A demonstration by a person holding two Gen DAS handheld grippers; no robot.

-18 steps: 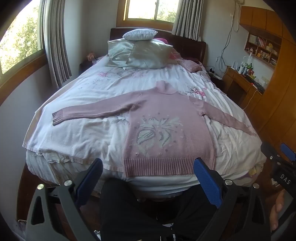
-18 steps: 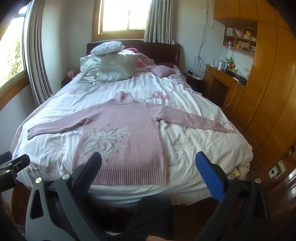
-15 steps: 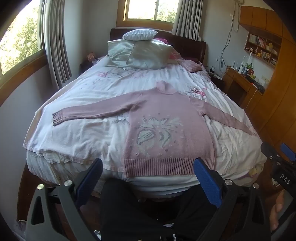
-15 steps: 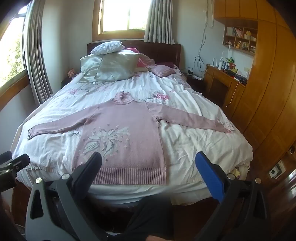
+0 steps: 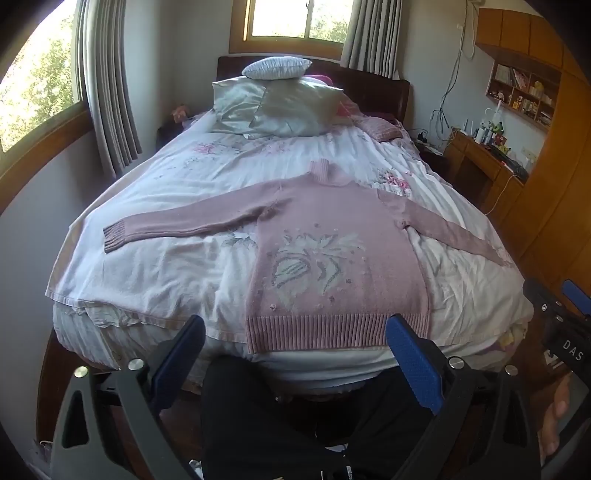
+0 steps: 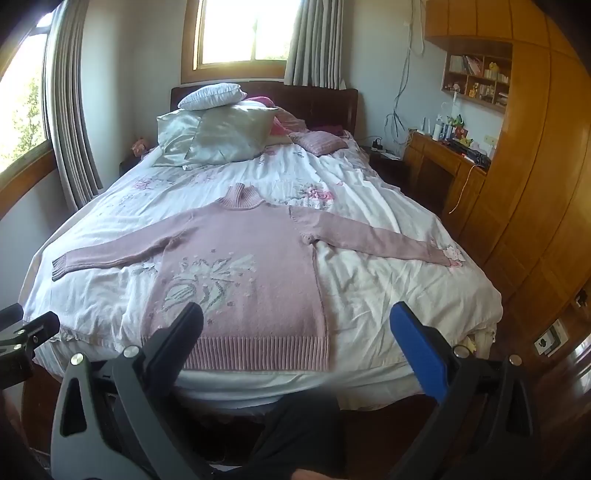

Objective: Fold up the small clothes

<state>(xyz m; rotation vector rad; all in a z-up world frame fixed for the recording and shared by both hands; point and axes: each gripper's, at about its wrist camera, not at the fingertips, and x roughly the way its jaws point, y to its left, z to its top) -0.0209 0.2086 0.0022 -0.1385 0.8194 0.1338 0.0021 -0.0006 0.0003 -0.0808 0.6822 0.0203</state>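
Left tool: blue-padded fingers wide apart, nothing between them; held short of the foot of the bed, touching no cloth.
Right tool: fingers wide apart as well, empty; also short of the bed edge. Its body shows at the right rim of the left wrist view.
Sweater: pink knit, high collar, pale flower pattern on the chest; lies flat, front up, straight ahead of both tools. Ribbed hem nearest the tools, at the bed's foot edge; collar at the far end.
Sleeves: both spread outward, one to the left of the tools, one to the right, cuffs near the bed's sides.
Bed: white, wrinkled, flower-printed cover; carries the sweater.
Pillows: stacked at the far end, against a dark headboard.
Room: curtained windows ahead and to the left; wooden desk, shelves and wardrobe to the right.
Person: dark-clothed legs below the tools, against the bed's foot.
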